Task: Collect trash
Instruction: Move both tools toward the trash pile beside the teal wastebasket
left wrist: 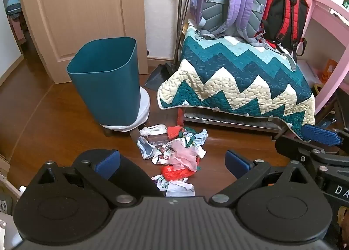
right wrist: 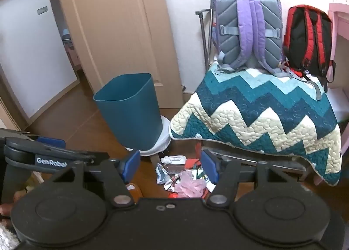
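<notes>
A heap of trash lies on the brown wooden floor: a pink plastic bag, a red bag, printed wrappers, white paper and a clear box. In the right wrist view the trash lies just beyond the fingertips. A teal waste bin stands upright on a low white stool to the left of the heap, also seen as the bin. My left gripper hovers over the heap, open and empty. My right gripper is open and empty too. One of its blue pads shows at the right edge of the left wrist view.
A bench under a zigzag quilt stands right of the heap, carrying a purple-grey backpack and a red-black backpack. A dustpan and broom lean by the wall. A beige door is behind the bin, a pink desk at right.
</notes>
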Demonstrator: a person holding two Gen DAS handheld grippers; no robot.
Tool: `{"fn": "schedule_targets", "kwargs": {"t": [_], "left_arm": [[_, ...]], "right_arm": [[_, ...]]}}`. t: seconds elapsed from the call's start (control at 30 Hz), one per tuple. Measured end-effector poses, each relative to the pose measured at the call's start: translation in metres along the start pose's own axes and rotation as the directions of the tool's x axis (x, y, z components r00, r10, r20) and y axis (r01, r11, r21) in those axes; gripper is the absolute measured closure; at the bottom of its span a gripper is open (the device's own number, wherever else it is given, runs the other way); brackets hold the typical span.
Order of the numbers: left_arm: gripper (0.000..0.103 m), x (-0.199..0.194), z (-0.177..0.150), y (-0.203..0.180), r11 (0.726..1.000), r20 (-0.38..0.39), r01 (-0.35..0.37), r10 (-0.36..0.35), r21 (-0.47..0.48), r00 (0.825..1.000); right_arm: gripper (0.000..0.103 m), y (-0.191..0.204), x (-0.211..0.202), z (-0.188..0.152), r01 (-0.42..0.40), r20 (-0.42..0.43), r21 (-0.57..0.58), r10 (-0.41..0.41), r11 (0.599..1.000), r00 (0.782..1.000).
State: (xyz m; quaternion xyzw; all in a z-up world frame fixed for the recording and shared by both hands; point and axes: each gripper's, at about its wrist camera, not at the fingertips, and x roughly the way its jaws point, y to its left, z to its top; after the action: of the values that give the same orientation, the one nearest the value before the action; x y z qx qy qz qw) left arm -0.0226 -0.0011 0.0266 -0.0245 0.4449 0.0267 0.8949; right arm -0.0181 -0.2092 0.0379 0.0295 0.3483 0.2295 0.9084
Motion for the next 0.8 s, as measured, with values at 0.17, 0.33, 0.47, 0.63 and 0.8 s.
{"fn": "schedule_targets", "kwargs": {"t": [0.17, 0.33, 0.47, 0.63, 0.8], "left_arm": [[0.0, 0.0, 0.001, -0.001, 1.0, 0.0, 0.0, 0.0, 0.002, 1.0], [0.0, 0.0, 0.001, -0.003, 1.0, -0.003, 0.001, -0.001, 0.004, 1.0], [0.0, 0.0, 0.001, -0.003, 1.0, -0.003, 0.001, -0.001, 0.006, 1.0], [0.0, 0.0, 0.001, -0.003, 1.0, -0.002, 0.002, -0.002, 0.005, 1.0], [0.0, 0.0, 0.001, -0.003, 1.0, -0.003, 0.002, -0.002, 0.005, 1.0]], "right_arm": [[0.042, -0.003, -0.003, -0.004, -0.003, -0.002, 0.016, 0.003, 1.0, 1.0], [0.042, -0.008, 0.005, -0.003, 0.005, -0.001, 0.044, -0.005, 0.999, 1.0], [0.042, 0.001, 0.001, -0.01, -0.004, 0.026, 0.052, 0.003, 0.999, 1.0], [0.042, -0.003, 0.001, -0.008, -0.026, 0.026, 0.08, 0.024, 0.996, 0.999], [0.042, -0.011, 0.007, -0.007, -0.015, -0.002, 0.068, 0.015, 0.998, 1.0]]}}
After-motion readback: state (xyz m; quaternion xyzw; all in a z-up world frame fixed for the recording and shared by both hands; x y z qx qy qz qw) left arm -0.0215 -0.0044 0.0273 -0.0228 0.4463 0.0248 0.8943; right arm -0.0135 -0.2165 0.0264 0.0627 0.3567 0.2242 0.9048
